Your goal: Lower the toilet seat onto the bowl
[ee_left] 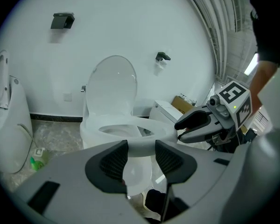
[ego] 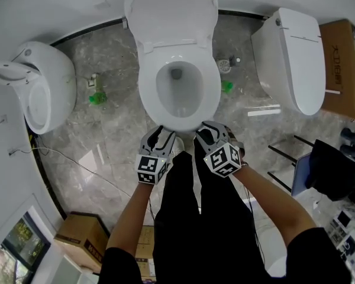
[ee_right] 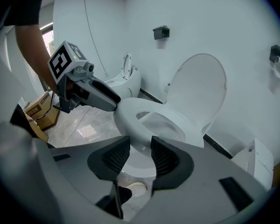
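A white toilet stands against the wall with its lid (ego: 171,10) raised upright. The seat (ego: 147,93) lies flat, level with the rim of the bowl (ego: 178,93). Both grippers are at the bowl's front edge. My left gripper (ego: 161,139) is at the front left and my right gripper (ego: 207,134) at the front right. In the left gripper view its pads (ee_left: 115,158) stand apart, with the seat's front rim (ee_left: 144,133) just beyond them. The right gripper view shows the same: pads (ee_right: 165,157) apart and the seat (ee_right: 130,119) just ahead. Neither holds anything.
A second toilet (ego: 38,90) stands at the left and a third (ego: 296,58) at the right. Cardboard boxes (ego: 80,235) (ego: 343,64) sit near the walls. Small green items (ego: 97,98) (ego: 226,86) lie on the marble floor. The person's black trouser legs (ego: 195,218) are just behind the grippers.
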A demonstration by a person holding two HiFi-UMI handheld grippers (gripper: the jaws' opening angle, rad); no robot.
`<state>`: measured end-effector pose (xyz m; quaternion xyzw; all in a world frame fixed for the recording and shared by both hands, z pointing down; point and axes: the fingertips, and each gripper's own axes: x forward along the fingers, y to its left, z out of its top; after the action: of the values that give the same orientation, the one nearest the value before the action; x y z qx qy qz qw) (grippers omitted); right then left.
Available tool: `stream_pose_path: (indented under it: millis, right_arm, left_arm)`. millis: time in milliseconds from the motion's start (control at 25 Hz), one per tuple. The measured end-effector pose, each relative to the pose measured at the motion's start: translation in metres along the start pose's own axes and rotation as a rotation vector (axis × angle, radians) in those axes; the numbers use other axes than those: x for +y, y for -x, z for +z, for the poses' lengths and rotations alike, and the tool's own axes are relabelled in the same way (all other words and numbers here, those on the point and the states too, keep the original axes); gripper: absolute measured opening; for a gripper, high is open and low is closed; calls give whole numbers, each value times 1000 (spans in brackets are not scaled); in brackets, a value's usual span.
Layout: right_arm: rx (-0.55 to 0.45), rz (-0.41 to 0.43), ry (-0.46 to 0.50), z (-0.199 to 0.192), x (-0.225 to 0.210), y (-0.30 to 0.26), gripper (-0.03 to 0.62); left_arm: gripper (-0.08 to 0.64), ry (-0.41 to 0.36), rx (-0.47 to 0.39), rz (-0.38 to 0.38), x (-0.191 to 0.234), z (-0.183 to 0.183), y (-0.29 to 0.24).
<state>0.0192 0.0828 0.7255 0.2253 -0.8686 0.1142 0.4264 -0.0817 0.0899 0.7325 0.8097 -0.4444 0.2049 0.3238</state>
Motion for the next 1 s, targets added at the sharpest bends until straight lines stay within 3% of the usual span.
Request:
stream_pose_path:
  millis: [440, 1000]
  right_arm:
    - [38, 13, -52, -29, 14, -17, 155]
    - [101, 41, -81, -73, 33, -51, 136]
  left_arm:
    - [187, 48, 28, -14, 1, -35, -9]
    - [176, -32, 78, -3, 7, -90, -29]
